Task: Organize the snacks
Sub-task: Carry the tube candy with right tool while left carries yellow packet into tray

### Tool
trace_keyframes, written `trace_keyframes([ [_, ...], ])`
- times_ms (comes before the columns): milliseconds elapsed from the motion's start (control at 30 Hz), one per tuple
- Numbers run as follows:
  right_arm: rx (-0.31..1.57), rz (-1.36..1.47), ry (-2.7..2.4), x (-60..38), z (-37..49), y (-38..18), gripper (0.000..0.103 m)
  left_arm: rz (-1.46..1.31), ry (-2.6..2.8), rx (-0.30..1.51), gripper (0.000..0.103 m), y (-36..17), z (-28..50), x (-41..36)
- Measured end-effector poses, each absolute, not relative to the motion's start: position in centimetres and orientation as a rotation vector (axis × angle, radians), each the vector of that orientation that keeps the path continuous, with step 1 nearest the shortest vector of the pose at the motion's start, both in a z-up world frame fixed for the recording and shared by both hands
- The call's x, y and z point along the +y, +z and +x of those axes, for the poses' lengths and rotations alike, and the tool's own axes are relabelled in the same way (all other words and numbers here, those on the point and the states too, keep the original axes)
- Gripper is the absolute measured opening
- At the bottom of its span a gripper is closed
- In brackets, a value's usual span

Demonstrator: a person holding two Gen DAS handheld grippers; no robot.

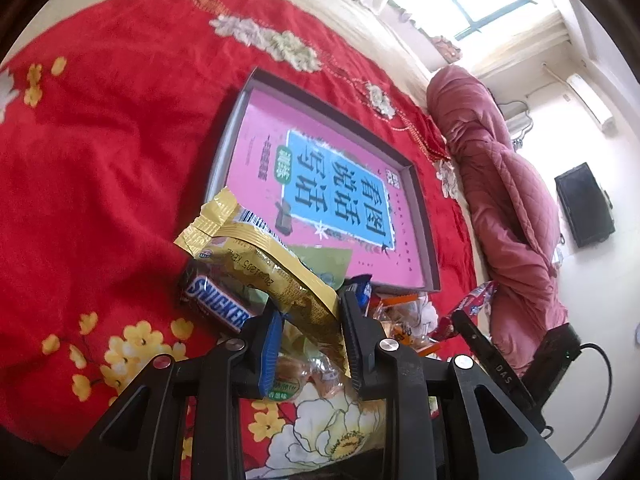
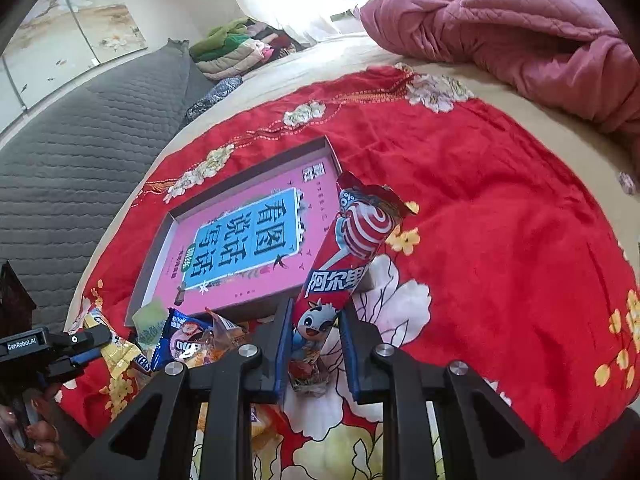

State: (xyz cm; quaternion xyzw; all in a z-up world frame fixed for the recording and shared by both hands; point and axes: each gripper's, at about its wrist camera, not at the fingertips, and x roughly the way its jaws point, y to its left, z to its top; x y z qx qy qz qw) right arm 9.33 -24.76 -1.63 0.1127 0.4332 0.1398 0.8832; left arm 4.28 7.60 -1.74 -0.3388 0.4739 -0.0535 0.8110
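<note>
My left gripper point(image 1: 308, 308) is shut on a gold snack packet point(image 1: 260, 252) and holds it up in front of the shallow grey box point(image 1: 224, 136) with a pink book cover inside. My right gripper point(image 2: 314, 320) is shut on a red lollipop bag point(image 2: 352, 248) with a cartoon cow, held near the box point(image 2: 160, 236). A Snickers bar point(image 1: 218, 304), a blue Oreo packet point(image 2: 180, 338) and clear-wrapped pastries point(image 2: 224, 340) lie in a pile at the box's near edge. The left gripper also shows at the left of the right wrist view point(image 2: 86, 344).
Everything lies on a red flowered cloth point(image 2: 500, 240) over a bed. A pink quilt point(image 2: 520, 36) is bunched at the far right. A grey mat point(image 2: 100, 140) and folded clothes point(image 2: 236, 48) lie to the left.
</note>
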Motion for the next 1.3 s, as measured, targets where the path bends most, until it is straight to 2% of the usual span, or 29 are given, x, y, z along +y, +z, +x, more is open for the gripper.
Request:
trace_keyframes([
  [233, 0.842, 0.174, 0.302, -23.8, 9.7, 0.1, 0.023, -0.673, -0.125, 0.965, 0.029, 0.0, 5.4, 7.5],
  [667, 0.810, 0.119, 0.313, -22.2, 11.6, 1.5, 0.023, -0.626, -0.118, 0.950, 0.029, -0.3, 9.2, 7.6],
  [1300, 0.839, -0.033, 0.249, -19.0, 15.3, -0.1, 0.022, -0.586, -0.149, 0.963, 0.029, -2.4, 13.6, 8.8],
])
